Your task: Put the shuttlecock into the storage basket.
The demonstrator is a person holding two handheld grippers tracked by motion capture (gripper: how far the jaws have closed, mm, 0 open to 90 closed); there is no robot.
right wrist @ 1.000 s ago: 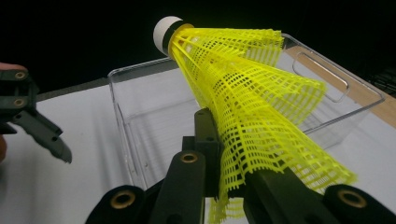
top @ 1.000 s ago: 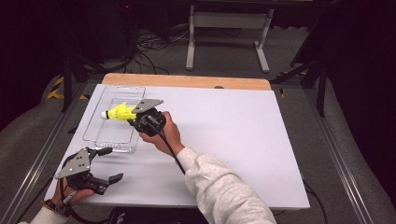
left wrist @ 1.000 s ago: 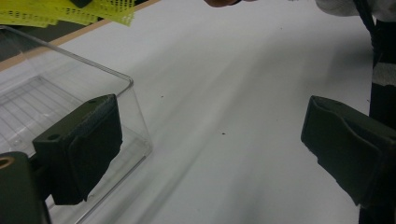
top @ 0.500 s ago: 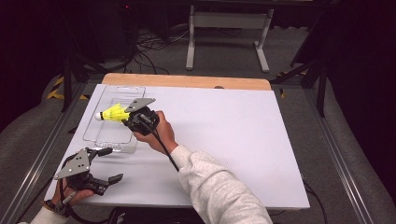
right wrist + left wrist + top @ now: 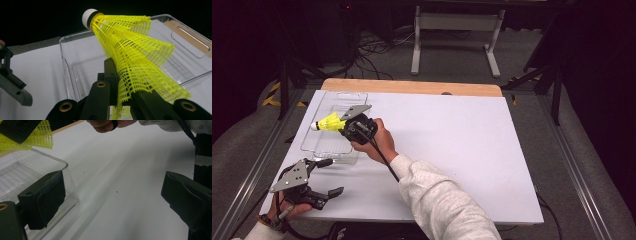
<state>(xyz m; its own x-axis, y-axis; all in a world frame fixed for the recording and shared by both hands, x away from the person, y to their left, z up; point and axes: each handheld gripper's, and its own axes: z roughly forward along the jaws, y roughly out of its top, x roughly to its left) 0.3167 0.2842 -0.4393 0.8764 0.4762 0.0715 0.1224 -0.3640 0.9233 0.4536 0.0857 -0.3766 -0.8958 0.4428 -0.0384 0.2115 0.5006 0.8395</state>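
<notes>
Jaws of the right gripper are pressed together on the mesh skirt of a yellow shuttlecock, flattening the skirt between them, with the white cork tip pointing away from the hand. In the high view that gripper holds the shuttlecock in the air above the clear plastic tray, which lies on the left part of the white table. The left gripper rests low at the near left corner of the table, its jaws spread wide with nothing between them; its own view shows one jaw just beside the tray's near corner.

The step in hand appears to be setting the shuttlecock into the tray. To do it well, the person would best bring the cork end down inside the tray walls, well clear of the rim, before loosening the grip, since a light shuttlecock let go from height could bounce or roll out. The squeezed skirt may spring back on release, so a slow opening close to the tray floor looks safer. The left gripper could steady the tray's near wall if the tray slides.
</notes>
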